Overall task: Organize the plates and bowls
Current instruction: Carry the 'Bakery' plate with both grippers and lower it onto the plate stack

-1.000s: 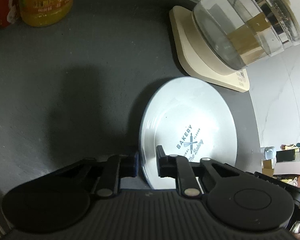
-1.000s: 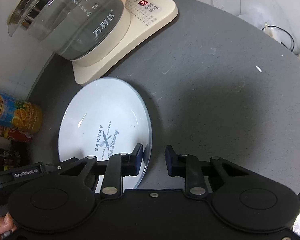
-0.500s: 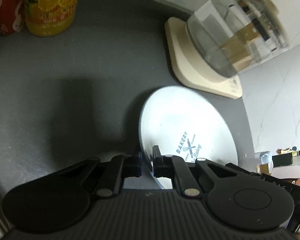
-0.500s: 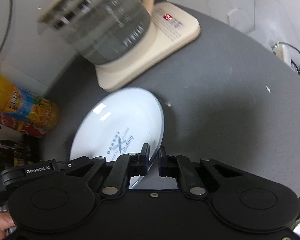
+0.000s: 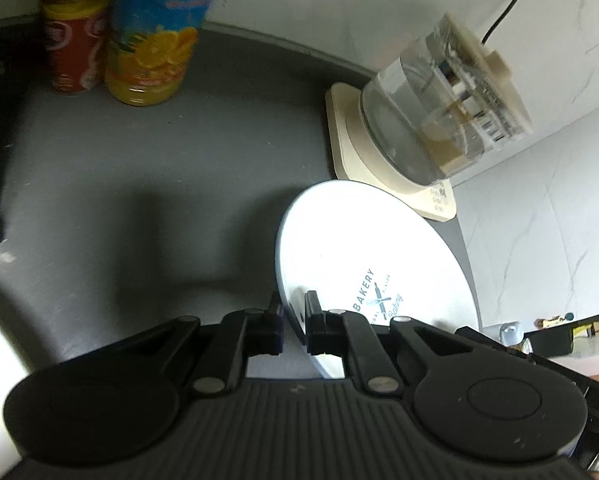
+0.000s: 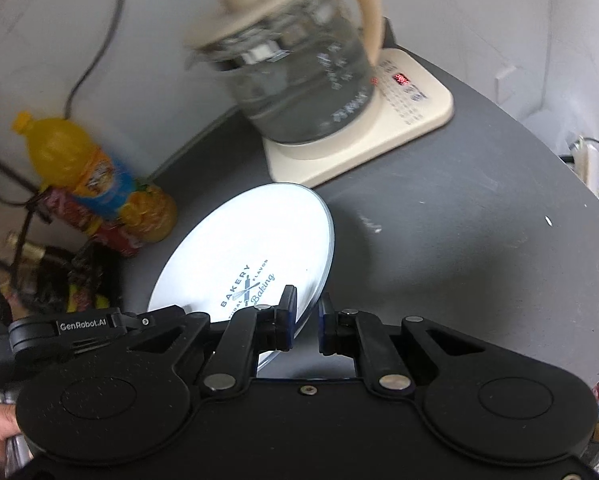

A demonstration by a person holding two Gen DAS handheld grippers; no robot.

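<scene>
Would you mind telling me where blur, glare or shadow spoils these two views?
Left wrist view: the plate is blown out to white glare near its upper half, the kettle and orange bottle are motion-smeared, and a broad shadow darkens the counter. Right wrist view: kettle and bottle blurred, the plate's print sharp.

A dark grey round table stands against a white marbled wall. On the table, a glass kettle sits on its cream base; left of the kettle stand a juice bottle and a red can.
</scene>
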